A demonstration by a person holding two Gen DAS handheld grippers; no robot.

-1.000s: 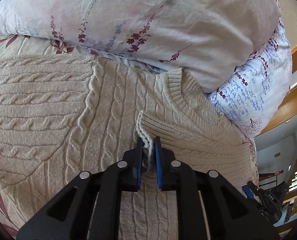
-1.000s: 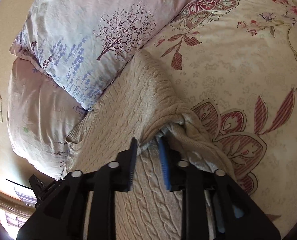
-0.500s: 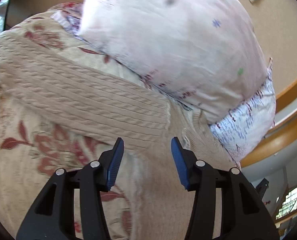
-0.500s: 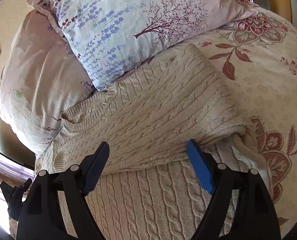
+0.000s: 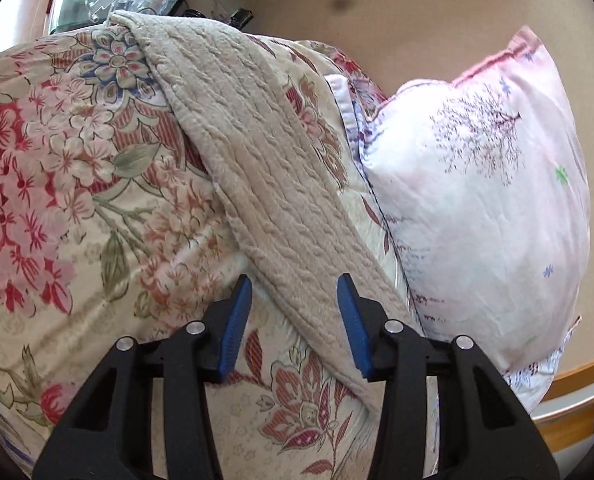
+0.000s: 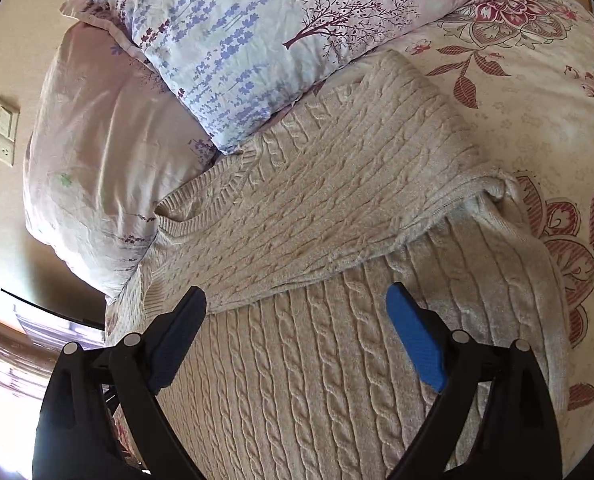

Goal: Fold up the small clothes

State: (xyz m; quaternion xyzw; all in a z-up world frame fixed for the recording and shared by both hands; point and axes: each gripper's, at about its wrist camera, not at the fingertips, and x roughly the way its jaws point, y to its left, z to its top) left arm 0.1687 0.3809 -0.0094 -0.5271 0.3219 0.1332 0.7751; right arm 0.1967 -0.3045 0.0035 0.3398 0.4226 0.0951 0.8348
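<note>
I find no legible text, label, brand, number or sign on anything in either of my views.

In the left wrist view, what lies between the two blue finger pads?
A strip of the cream cable-knit sweater runs between the open left gripper, lying on the floral bedspread; left wrist view.

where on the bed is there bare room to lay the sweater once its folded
Bare floral bedspread lies on the far side of the sweater from the wall, beyond its folded sleeve. In the left wrist view, more bare bedspread lies beside the outstretched sleeve, away from the pillows. It is crowded by the pillows, which press against the collar.
</note>
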